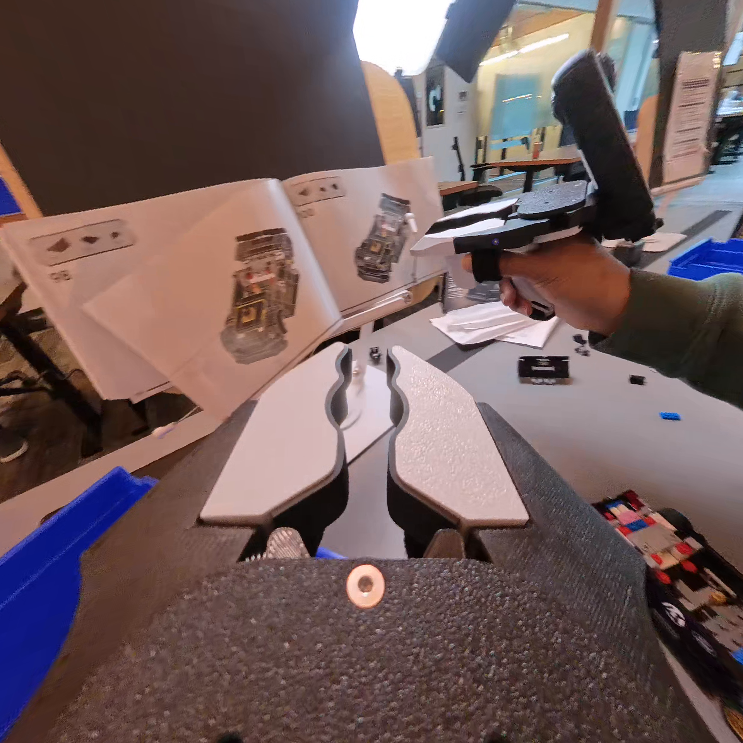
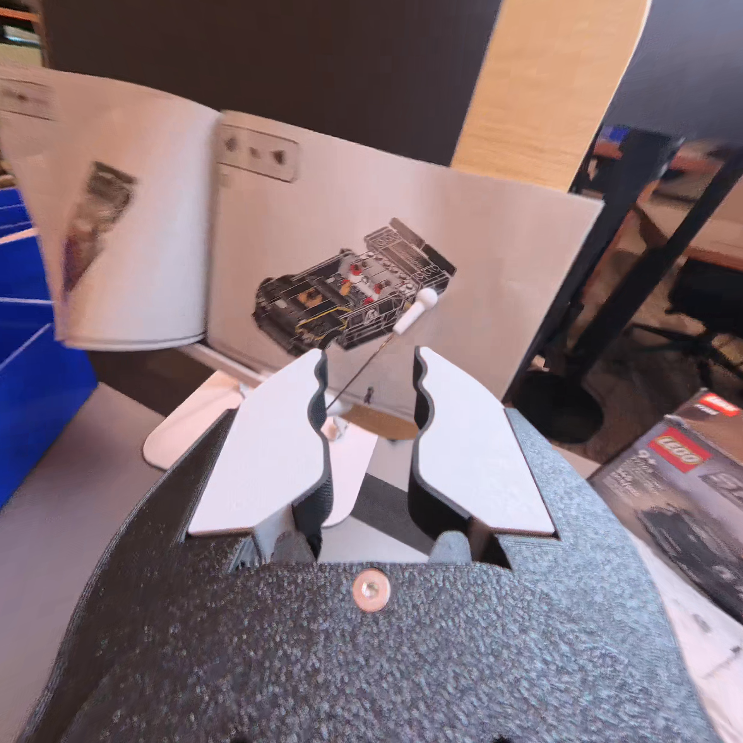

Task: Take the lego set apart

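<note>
Early-to-mid stage, by my read: the lego car (image 1: 683, 579) sits mostly built at 4 o'clock of the left wrist view, on the grey table (image 1: 563, 434), w/ only a few bits off it: a black plate (image 1: 543, 369), a small black piece (image 1: 636, 379), a blue piece (image 1: 670, 416) around 2–3 o'clock. Bulk still to strip. Left gripper (image 1: 368, 354) narrow gap, empty. Right gripper (image 2: 369, 354) wider, empty, aimed at the instruction booklet (image 2: 362, 249) on its stand. Containers: blue bin (image 1: 48, 563) at 8 o'clock, contents hidden; another blue bin (image 1: 707, 257) at 2, can't tell contents; lego box (image 2: 683, 474) at 3–4, closed as far as visible.
</note>
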The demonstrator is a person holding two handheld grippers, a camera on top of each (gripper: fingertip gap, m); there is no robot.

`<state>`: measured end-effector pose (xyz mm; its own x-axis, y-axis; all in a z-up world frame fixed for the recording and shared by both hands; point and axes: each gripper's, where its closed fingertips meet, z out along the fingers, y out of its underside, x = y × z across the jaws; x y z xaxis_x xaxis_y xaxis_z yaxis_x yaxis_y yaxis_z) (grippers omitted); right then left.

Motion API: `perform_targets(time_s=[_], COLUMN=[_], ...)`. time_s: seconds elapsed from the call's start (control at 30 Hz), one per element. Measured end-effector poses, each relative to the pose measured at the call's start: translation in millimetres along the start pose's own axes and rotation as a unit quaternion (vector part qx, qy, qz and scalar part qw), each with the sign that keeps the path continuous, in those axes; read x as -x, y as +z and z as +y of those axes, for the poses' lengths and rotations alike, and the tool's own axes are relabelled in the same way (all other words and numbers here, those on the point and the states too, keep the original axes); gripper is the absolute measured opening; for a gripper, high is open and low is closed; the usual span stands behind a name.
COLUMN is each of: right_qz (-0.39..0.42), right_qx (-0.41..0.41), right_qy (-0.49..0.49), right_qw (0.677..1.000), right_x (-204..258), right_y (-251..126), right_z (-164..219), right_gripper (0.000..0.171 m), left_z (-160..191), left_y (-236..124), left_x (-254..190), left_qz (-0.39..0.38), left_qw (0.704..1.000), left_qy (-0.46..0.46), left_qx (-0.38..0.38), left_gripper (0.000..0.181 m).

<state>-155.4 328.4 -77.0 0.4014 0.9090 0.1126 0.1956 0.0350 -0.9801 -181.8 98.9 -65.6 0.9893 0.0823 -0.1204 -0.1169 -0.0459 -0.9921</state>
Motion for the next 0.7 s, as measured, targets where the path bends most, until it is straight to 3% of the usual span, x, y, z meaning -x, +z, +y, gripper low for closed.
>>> perform_targets(time_s=[0.03, 0.1, 0.23, 0.33, 0.43, 0.5, 0.63, 0.7], right_qz=[0.005, 0.013, 0.015, -0.023, -0.093, -0.14, -0.083, -0.049], right_qx=[0.013, 0.012, -0.036, -0.077, -0.092, -0.087, -0.111, -0.14], right_qy=[0.014, 0.023, 0.149, 0.31, 0.456, 0.497, 0.473, 0.396], right_qw=[1.0, 1.0, 0.988, 0.947, 0.88, 0.852, 0.87, 0.906], right_x=[-3.2, -8.3, -18.1, -21.0, -15.0, -9.4, -38.9, -50.4], right_y=[11.6, 20.2, 9.2, 5.4, 4.4, -3.6, -38.3, -58.6], right_z=[3.0, 6.0, 25.7, 48.0, 65.6, 72.4, 78.1, 62.2], right_gripper=[0.039, 0.011, 0.011, 0.013, 0.015, 0.017, 0.024, 0.031], left_z=[0.6, 3.9, 11.2, 13.5, 15.3, 16.7, 20.8, 22.6], left_y=[0.6, 3.3, 16.1, 30.8, 35.6, 31.1, 15.6, 10.7], left_x=[7.1, 19.7, 42.1, 56.4, 62.3, 61.9, 67.3, 69.6], left_qz=[-0.009, -0.022, -0.038, -0.052, -0.069, -0.073, -0.086, -0.085], left_qw=[1.0, 1.0, 0.998, 0.996, 0.996, 0.996, 0.995, 0.995], left_qy=[-0.003, -0.01, -0.034, -0.048, -0.042, -0.033, -0.023, -0.033], left_qx=[0.005, 0.019, 0.046, 0.048, 0.046, 0.046, 0.043, 0.041], left_gripper=[0.016, 0.017, 0.02, 0.022, 0.022, 0.022, 0.022, 0.022])
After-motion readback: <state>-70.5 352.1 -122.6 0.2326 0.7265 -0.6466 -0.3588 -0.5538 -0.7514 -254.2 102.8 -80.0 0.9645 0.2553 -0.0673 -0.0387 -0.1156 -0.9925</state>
